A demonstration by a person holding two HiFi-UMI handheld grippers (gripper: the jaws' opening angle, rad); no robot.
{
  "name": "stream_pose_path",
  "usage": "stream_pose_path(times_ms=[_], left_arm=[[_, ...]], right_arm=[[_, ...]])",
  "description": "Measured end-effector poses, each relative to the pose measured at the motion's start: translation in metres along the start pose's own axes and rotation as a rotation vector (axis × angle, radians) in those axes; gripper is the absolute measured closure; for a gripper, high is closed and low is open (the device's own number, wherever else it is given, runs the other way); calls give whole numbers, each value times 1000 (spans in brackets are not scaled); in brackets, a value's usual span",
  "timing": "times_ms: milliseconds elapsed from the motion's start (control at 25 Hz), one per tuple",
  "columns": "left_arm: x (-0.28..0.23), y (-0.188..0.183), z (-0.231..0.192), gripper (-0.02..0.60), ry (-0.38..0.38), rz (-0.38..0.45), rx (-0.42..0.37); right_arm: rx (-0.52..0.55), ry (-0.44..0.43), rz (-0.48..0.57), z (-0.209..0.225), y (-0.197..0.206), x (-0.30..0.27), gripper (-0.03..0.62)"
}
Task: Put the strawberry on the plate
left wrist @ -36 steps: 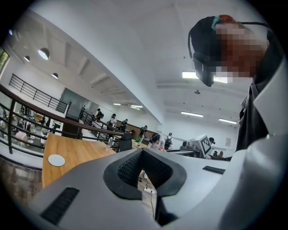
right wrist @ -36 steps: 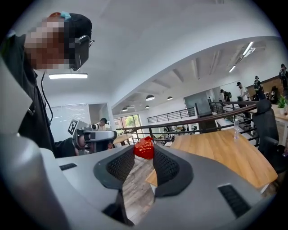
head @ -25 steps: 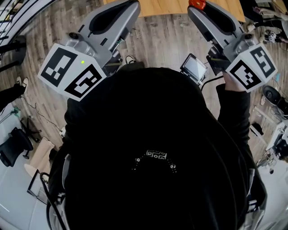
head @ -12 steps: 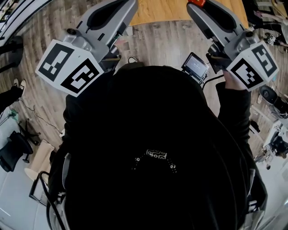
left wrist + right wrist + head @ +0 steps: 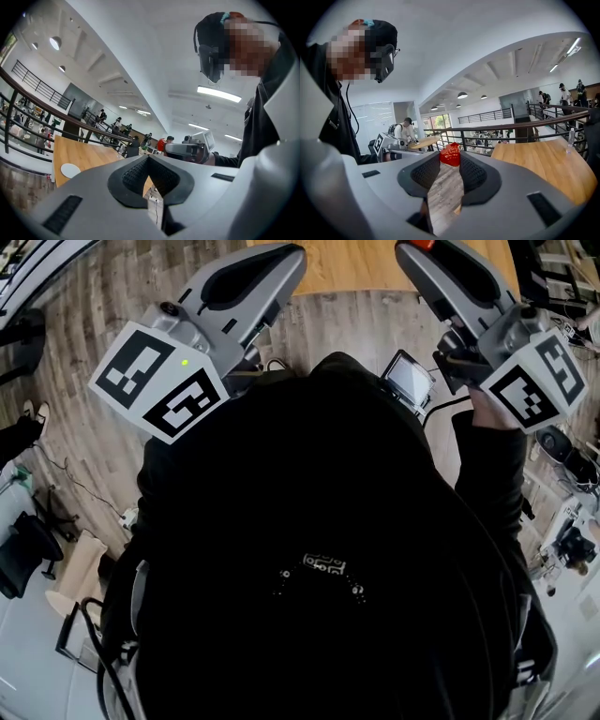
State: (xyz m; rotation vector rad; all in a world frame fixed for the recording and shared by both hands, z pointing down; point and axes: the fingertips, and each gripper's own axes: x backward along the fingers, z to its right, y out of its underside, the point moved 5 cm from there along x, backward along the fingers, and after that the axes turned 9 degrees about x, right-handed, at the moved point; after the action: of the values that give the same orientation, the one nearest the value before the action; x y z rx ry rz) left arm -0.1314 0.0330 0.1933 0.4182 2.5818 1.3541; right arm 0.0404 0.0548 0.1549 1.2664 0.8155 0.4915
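The right gripper (image 5: 450, 158) holds the strawberry (image 5: 450, 153): its fingers (image 5: 473, 174) are closed on the red fruit at their tips, with floor showing in the gap below it. In the head view the strawberry (image 5: 422, 244) is only a red scrap at the top edge, at the end of that gripper and over the desk (image 5: 375, 263).

The left gripper (image 5: 149, 158) is empty. Its fingers (image 5: 133, 176) meet at the tips, with nothing between them.

The plate (image 5: 70, 169), a white disc, lies on the desk (image 5: 84, 154) near its close edge, well apart from both grippers. In the left gripper view the right gripper (image 5: 187, 151) shows beyond the fingers, held level.

From the head, both grippers reach forward over the wood floor (image 5: 356, 324), marker cubes (image 5: 169, 381) (image 5: 536, 381) toward the person, whose black top (image 5: 319, 568) fills the lower picture. A hand (image 5: 489, 411) grips the right one just below its cube. A small screen (image 5: 410, 379) sits beside that gripper.
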Motion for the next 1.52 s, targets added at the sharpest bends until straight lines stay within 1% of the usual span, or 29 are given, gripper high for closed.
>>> stream_pose_path(times_ms=[160, 360, 560, 720, 840, 1040, 1280, 1360, 1520], left_arm=[[-4, -10, -10, 581, -16, -2, -1], [-4, -13, -31, 581, -62, -8, 6], [-15, -20, -46, 581, -106, -10, 3], [-25, -32, -56, 581, -123, -12, -9], [-42, -41, -62, 581, -129, -16, -17], [-85, -51, -78, 581, -133, -36, -18], [-87, -51, -75, 581, -134, -37, 3], [-87, -54, -74, 581, -135, -32, 0], [-86, -52, -71, 581, -153, -35, 0]], right_arm=[[12, -17, -5, 11, -10, -13, 453], [-17, -49, 8, 31, -2, -34, 453], [-7, -97, 26, 54, -8, -56, 453], [-1, -119, 36, 72, -15, -70, 453], [-4, -124, 47, 93, -18, -72, 453], [-39, -125, 51, 144, -12, -76, 453], [-23, -130, 55, 146, -18, -77, 454], [-22, -130, 64, 147, -20, -77, 453], [-53, -152, 73, 148, -12, -78, 453]])
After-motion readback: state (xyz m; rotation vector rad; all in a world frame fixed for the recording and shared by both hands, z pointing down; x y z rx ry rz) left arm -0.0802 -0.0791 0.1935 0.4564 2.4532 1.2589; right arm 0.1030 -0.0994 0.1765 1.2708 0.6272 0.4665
